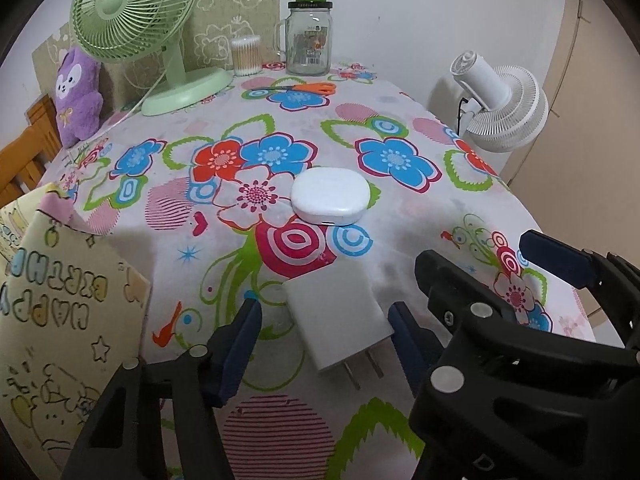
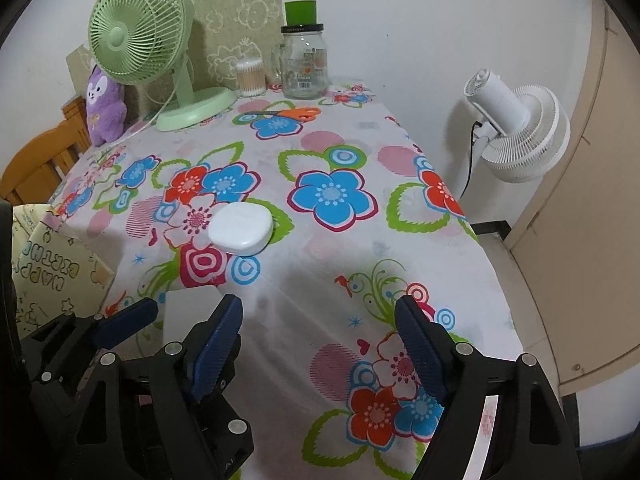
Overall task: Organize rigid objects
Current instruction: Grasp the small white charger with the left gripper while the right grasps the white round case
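A white charger plug [image 1: 336, 324] lies flat on the flowered tablecloth [image 1: 400, 240], prongs toward the camera. My left gripper [image 1: 324, 306] straddles it, open: the right pad is close to its edge and the left pad stands clear of it. Beyond it rests a white rounded case [image 1: 330, 196], also in the right wrist view [image 2: 240, 230]. My right gripper [image 2: 318, 304] hovers open over bare cloth just right of the left one, nothing between its fingers. Orange scissors [image 1: 304, 88] lie at the far end.
A green desk fan [image 1: 132, 12], a cotton-swab tub [image 1: 246, 56] and a glass jar with a green lid [image 1: 308, 40] line the back. A purple plush [image 1: 78, 96] sits at the back left. A yellow printed bag [image 1: 60, 320] stands left; a white fan [image 2: 516, 132] stands off the right edge.
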Demonstrator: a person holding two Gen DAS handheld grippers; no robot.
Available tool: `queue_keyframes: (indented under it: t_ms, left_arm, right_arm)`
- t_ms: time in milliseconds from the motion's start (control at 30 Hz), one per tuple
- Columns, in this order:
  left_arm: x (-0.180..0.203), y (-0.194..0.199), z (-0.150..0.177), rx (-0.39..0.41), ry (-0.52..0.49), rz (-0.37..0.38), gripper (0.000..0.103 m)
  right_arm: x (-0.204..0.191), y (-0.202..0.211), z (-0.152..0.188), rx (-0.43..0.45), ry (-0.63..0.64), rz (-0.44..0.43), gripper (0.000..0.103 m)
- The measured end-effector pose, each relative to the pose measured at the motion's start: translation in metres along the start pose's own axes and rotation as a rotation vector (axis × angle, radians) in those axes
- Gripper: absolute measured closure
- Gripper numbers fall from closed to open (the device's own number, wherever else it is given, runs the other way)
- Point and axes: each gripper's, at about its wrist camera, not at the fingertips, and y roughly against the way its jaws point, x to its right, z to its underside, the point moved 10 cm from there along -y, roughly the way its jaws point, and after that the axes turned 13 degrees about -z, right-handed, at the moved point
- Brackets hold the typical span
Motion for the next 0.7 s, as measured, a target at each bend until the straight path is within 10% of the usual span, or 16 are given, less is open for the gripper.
queue_keyframes:
  t_ms: [700]
  left_arm:
    - [-0.021, -0.017, -0.014, 0.0, 0.035, -0.044, 0.053]
  right_arm:
    - [-0.013, -0.032, -0.018, -0.032, 0.042, -0.055, 0.022]
